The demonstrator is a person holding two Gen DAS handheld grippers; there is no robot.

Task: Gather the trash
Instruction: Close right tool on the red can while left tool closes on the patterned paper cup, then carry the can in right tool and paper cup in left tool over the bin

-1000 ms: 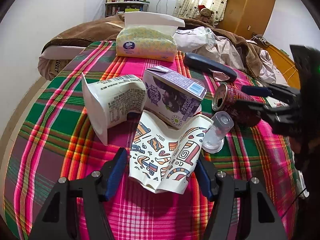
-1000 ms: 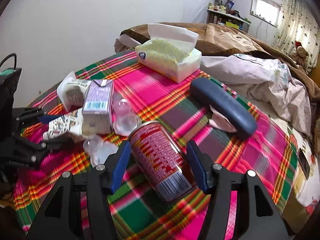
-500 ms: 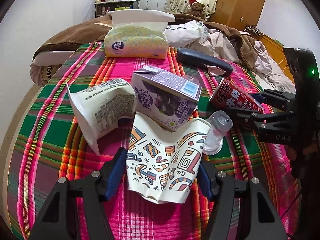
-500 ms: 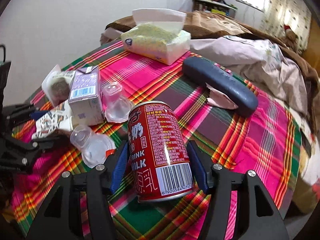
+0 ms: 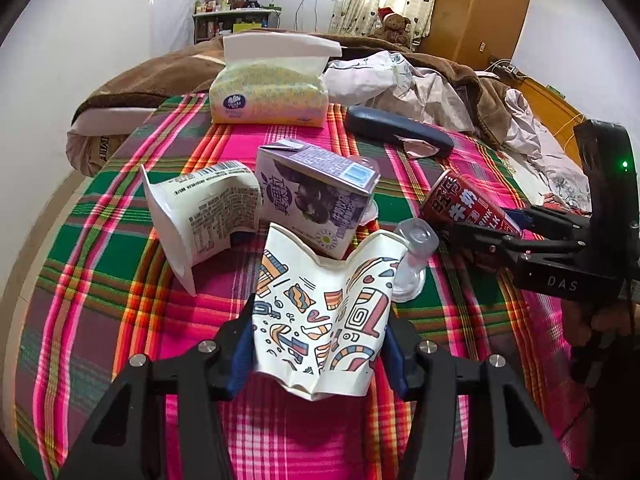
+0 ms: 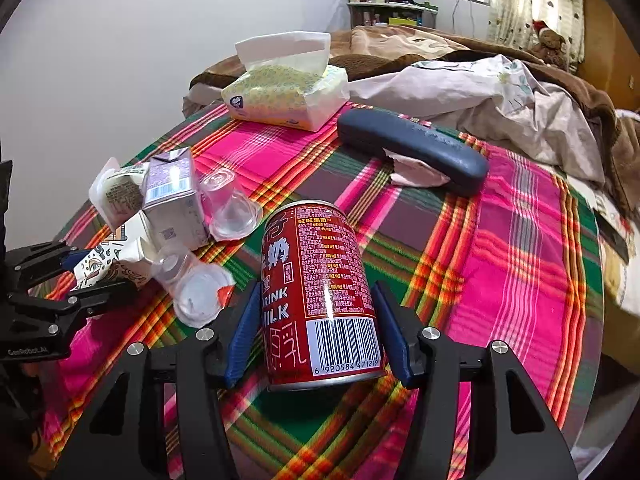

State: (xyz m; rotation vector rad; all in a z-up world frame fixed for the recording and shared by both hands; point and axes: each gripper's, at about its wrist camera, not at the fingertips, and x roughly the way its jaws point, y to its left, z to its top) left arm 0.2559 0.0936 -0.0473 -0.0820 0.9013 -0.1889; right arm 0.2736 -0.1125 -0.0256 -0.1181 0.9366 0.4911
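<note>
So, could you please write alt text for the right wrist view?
The right tongs grip a red milk can above a plaid tablecloth. To the left lie a purple carton and clear plastic cups; behind, a tissue pack and dark case.

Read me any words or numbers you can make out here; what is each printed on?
"DRINK MILK": red can.
"6 920584 47121", last digit unclear: barcode on that can.
"DAS": right gripper body.
"GenRobot.AI": left gripper body.
Chinese characters on can and purple carton; white cup print too small.
</note>
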